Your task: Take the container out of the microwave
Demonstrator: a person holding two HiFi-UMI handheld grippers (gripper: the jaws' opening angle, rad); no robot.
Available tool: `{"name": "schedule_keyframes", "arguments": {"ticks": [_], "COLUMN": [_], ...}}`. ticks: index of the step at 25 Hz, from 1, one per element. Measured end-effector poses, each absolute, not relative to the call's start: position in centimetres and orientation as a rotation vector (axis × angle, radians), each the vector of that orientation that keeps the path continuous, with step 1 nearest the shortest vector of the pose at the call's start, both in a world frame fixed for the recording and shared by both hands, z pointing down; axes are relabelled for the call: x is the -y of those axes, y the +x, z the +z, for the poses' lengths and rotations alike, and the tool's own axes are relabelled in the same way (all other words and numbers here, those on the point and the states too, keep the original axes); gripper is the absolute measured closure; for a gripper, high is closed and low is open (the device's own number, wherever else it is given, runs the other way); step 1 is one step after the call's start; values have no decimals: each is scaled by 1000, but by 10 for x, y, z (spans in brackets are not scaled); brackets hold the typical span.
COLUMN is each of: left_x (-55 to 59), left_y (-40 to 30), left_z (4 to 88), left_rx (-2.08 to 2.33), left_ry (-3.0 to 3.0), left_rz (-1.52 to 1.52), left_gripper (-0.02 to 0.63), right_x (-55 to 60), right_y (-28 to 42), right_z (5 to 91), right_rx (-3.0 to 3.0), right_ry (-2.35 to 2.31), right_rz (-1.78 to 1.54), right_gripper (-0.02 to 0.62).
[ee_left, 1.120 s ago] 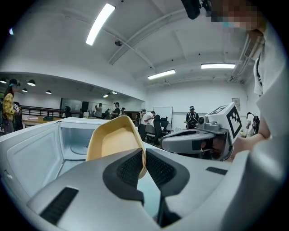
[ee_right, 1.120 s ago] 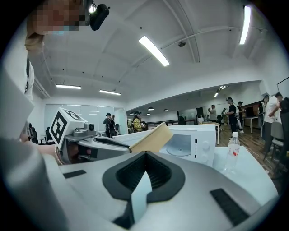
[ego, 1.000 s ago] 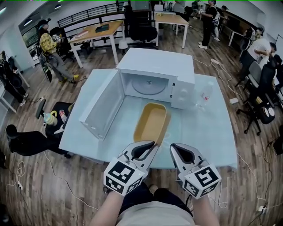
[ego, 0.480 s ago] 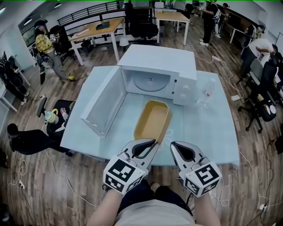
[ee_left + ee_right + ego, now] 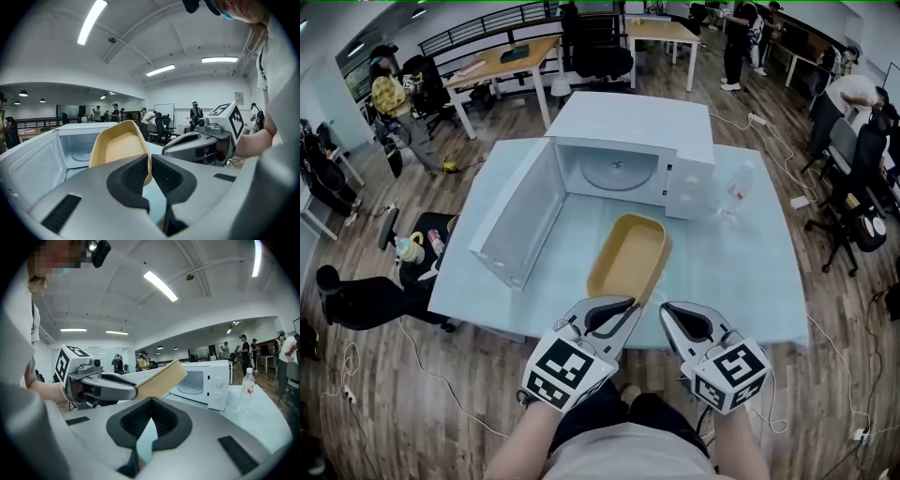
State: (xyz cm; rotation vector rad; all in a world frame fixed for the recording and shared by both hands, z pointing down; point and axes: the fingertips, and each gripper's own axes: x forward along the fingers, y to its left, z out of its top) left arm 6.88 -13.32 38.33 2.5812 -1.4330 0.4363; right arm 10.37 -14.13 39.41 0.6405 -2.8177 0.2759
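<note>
Container (image 5: 628, 255) barely shifted in the last second. Left gripper (image 5: 625, 305) pinches its near rim, holding it just ahead, over the desk (image 5: 741, 272), well clear of the microwave (image 5: 633, 127). Right gripper (image 5: 667, 311) pressed together, empty. Removal looks done; set-down pending.

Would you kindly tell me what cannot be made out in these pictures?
Microwave dials, their settings: too small in the head and right gripper views.
Bottle label: too small and blurred, right gripper view.
Door, outer face: turned away in the head and left gripper views.
</note>
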Motion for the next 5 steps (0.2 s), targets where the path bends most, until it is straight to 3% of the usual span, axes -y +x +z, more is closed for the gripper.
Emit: {"name": "schedule_keyframes", "arguments": {"ticks": [5], "left_x": [133], "left_y": [79], "left_z": [384], "left_rx": [1405], "left_ry": [2609], "left_rz": [473], "left_gripper": [569], "right_x": [143], "right_y": [110], "right_z": [397], "right_rx": [2803], "right_ry": [652], "right_rz": [252], "right_gripper": [586]}}
